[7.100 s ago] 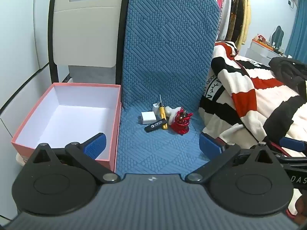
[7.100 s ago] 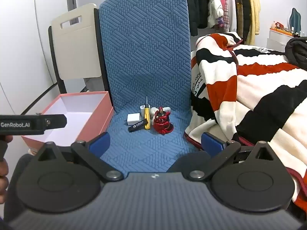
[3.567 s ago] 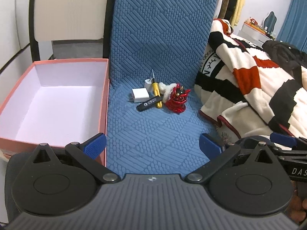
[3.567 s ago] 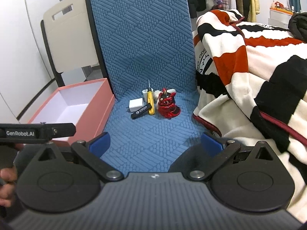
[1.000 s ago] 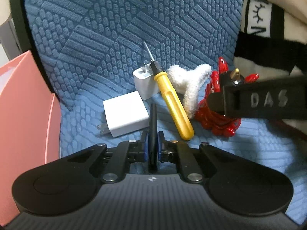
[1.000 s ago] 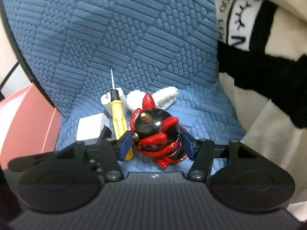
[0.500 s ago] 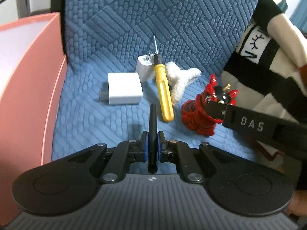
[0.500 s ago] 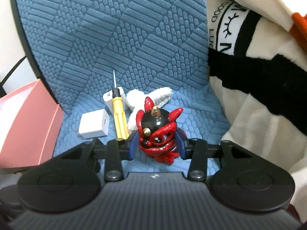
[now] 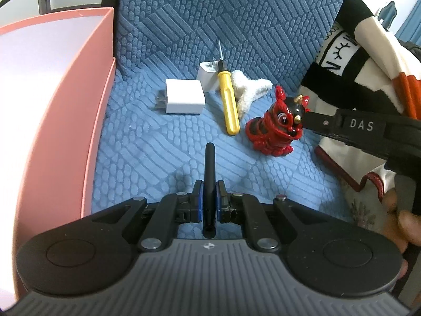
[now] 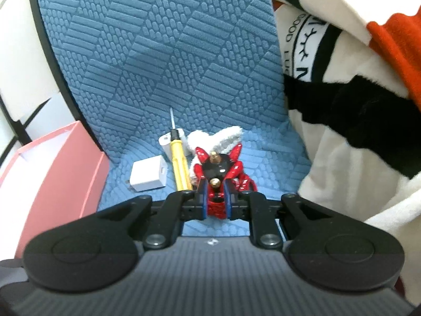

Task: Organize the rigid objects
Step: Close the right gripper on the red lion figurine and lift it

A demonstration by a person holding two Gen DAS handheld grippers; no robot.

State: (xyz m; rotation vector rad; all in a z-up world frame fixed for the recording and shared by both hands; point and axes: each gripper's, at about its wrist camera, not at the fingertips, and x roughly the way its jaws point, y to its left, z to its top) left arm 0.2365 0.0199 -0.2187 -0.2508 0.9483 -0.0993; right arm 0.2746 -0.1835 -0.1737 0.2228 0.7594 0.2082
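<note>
1. Slim black plastic stick, flat and USB-like, is clamped between the left gripper's blue pads, pointing forward, clear of the blue quilted seat cushion.
2. Glossy red-and-black ceramic lion figurine sits pinched in the right gripper; the jaws have closed tight on its lower body.
3. Open pink cardboard box stands just beside the cushion's left edge; nothing visible in the part shown.
4. Judgement: the carry to the box comes next. Keep both grips firm and lift clear of the box wall before releasing.
5. On the cushion: white square charger, yellow-handled screwdriver, white fluffy cloth.
6. The left view shows the figurine's face and the hand holding the right tool; the right view shows pad contact.
</note>
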